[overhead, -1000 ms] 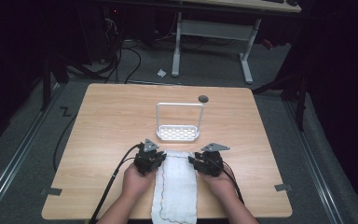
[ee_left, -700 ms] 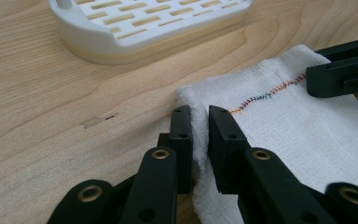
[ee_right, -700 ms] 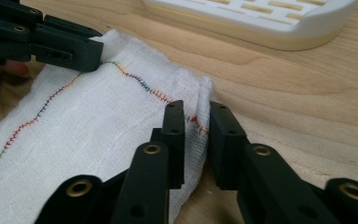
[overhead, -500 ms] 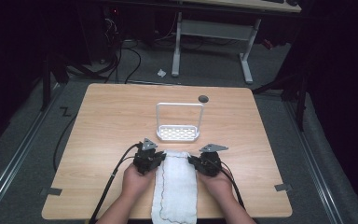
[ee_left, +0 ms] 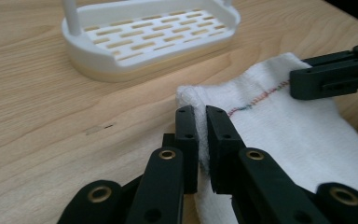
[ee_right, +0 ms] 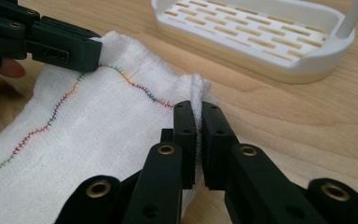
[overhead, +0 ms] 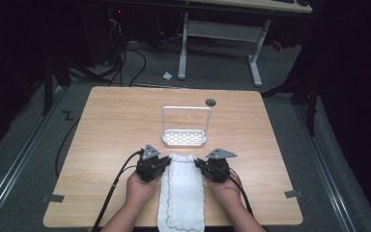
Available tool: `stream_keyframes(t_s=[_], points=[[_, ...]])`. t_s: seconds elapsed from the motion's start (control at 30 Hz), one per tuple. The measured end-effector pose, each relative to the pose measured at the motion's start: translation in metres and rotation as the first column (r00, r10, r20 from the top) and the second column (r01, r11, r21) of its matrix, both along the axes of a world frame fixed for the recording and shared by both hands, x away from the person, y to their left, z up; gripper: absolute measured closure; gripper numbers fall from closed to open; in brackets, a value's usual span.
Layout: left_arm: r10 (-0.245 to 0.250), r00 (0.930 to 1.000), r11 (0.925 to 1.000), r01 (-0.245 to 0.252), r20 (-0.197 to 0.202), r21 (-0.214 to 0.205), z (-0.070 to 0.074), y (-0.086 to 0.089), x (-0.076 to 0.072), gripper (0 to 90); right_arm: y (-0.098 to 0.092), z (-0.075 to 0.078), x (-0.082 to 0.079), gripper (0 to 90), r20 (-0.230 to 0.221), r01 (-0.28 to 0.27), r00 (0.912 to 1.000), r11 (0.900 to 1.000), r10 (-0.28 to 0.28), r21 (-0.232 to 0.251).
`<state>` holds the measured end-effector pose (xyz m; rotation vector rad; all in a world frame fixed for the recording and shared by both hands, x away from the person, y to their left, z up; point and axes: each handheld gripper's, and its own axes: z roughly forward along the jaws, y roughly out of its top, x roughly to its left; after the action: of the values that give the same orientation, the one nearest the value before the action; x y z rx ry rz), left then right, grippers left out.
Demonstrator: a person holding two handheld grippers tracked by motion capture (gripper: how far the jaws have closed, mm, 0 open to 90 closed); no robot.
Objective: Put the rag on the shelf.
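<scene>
Left claw (ee_left: 201, 116): jaws just closing, pinching white towel (overhead: 182, 193) corner nearest white rack (overhead: 185, 137).
Right claw (ee_right: 196, 112): clamped on other rack-side corner.

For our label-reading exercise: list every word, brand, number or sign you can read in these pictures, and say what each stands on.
None: no readable text in any view.
White cloth with multicoloured stitching: a stitched line, no letters.
White slotted plastic rack: plain slots, no brand.
Left gripper and right gripper, black jaws: screws and holes, no markings.
Light wooden table: a small dark round spot at the far edge, unlettered.
</scene>
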<state>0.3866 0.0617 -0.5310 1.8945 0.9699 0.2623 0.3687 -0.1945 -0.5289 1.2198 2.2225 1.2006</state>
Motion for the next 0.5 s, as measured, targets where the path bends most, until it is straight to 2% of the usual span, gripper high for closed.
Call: stream_keyframes(t_s=[0.13, 0.27, 0.5], points=[[-0.005, 0.9997, 0.9996, 0.006, 0.023, -0.027, 0.009, -0.001, -0.004, 84.1, -0.001, 0.008, -0.004, 86.3, 0.028, 0.002, 0.9996, 0.9999, -0.003, 0.016], [-0.018, 0.9971, 0.9987, 0.021, 0.074, -0.045, 0.026, -0.003, -0.009, 84.1, -0.003, 0.022, -0.008, 86.3, 0.068, 0.010, 0.9976, 0.9993, -0.013, 0.036], [-0.020, 0.9917, 0.9950, 0.032, 0.127, -0.094, 0.055, 0.002, -0.015, 84.1, 0.000, 0.046, -0.014, 86.2, 0.152, 0.021, 0.9879, 0.9986, -0.028, 0.048]])
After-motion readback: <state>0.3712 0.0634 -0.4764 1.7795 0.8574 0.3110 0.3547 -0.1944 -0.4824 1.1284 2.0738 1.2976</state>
